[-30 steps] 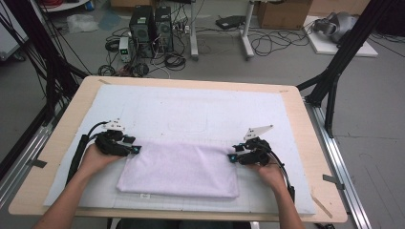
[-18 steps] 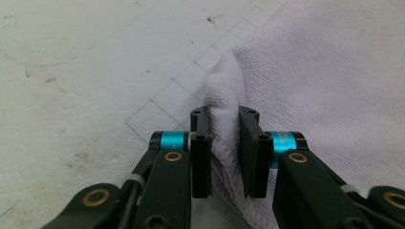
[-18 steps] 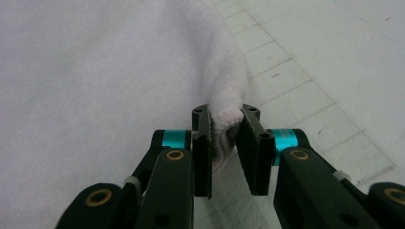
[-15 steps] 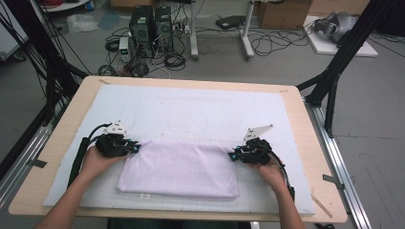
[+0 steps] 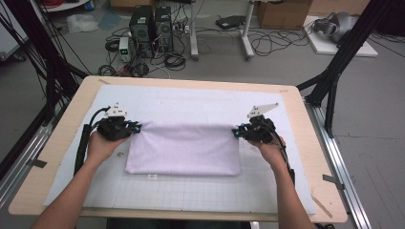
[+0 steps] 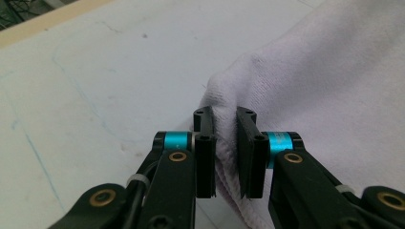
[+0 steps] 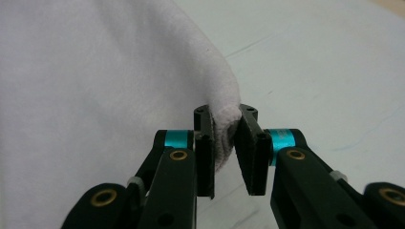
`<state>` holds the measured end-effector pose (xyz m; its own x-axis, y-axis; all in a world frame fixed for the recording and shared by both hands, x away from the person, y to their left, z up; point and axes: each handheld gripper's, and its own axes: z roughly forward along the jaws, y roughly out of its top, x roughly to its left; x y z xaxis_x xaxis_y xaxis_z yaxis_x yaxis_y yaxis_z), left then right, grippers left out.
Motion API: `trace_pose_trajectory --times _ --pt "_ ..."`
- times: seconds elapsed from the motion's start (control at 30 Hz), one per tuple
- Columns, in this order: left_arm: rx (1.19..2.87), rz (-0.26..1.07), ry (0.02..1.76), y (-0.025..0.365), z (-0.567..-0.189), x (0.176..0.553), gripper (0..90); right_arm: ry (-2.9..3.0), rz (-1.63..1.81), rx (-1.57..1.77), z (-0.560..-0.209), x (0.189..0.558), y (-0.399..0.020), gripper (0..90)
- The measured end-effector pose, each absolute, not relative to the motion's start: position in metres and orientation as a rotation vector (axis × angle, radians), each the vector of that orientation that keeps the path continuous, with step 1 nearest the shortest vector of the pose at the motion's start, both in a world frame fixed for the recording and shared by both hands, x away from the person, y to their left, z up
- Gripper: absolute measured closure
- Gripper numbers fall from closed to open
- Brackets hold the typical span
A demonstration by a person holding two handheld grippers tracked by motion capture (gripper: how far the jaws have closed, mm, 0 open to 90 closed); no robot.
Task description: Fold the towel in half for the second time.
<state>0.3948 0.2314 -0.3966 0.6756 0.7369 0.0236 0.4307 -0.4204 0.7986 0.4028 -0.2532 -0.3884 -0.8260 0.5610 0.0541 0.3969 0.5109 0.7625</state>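
Observation:
A pale lilac towel (image 5: 186, 148) lies folded on the white gridded mat (image 5: 191, 100) of a wooden table (image 5: 329, 191). My left gripper (image 5: 136, 128) is shut on the towel's far left corner (image 6: 248, 71), its jaws having just closed with the cloth pinched between the pads (image 6: 224, 114). My right gripper (image 5: 236, 132) holds the far right corner (image 7: 224, 90) the same way, its jaws also just closed with a fold of towel between them (image 7: 224, 112). The far edge hangs raised and taut between both grippers, while the near edge rests on the mat.
Computer towers (image 5: 150, 21) and loose cables (image 5: 272, 45) lie on the floor beyond the table. Black frame struts (image 5: 344, 52) rise at both sides. Metal rails (image 5: 344, 171) run along the table's sides. Bare mat surrounds the towel.
Both grippers shut on the towel's far corners and rose, lifting the far edge off the mat and pulling it straight between them.

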Motion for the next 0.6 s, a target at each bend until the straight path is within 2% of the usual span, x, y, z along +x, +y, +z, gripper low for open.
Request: trace_pose_trajectory --times 0.23,0.27,0.37,0.43,0.6 --pt "2.054 0.530 0.935 0.226 -0.381 0.426 78.6 2.513 1.178 0.819 -0.370 0.429 -0.250 78.6" --pt "2.070 0.543 0.947 0.224 -0.382 0.431 76.2 2.508 1.174 0.840 -0.370 0.434 -0.250 76.5" --pt "2.073 0.573 1.018 0.225 -0.388 0.437 59.7 2.456 1.164 0.926 -0.375 0.443 -0.251 61.9" --pt "2.090 0.558 1.021 0.227 -0.392 0.436 56.3 2.471 1.170 0.964 -0.380 0.445 -0.252 58.9" --pt "2.075 0.519 0.992 0.236 -0.399 0.422 55.9 2.494 1.162 0.963 -0.389 0.439 -0.252 57.5"
